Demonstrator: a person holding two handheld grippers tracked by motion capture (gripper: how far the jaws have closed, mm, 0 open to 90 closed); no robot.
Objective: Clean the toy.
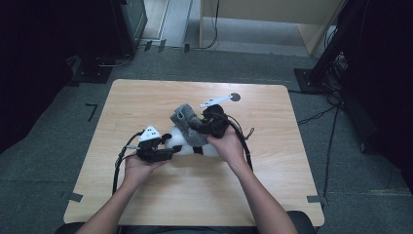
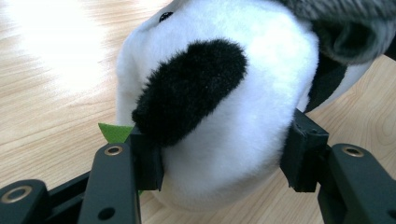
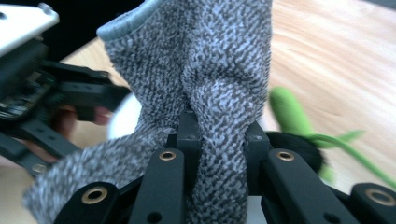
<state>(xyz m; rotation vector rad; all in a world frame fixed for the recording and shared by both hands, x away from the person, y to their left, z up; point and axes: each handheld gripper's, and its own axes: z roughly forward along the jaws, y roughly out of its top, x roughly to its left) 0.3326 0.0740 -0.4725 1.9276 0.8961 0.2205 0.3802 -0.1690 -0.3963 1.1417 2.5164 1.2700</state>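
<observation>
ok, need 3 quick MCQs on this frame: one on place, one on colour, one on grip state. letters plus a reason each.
1. Where does the panda plush sit?
A. on the floor
B. on the wooden table
C. on a chair

2. What colour is the knit sock?
A. red
B. blue
C. grey

3. What is the right gripper doing?
A. pinching the sock
B. hanging open over bare table
C. gripping a cable

Answers:
1 B, the high view shows it on the tabletop between the two hands.
2 C, the right gripper view shows mottled grey knit.
3 A, its jaws squeeze a fold of sock; the left gripper straddles the plush.
</observation>
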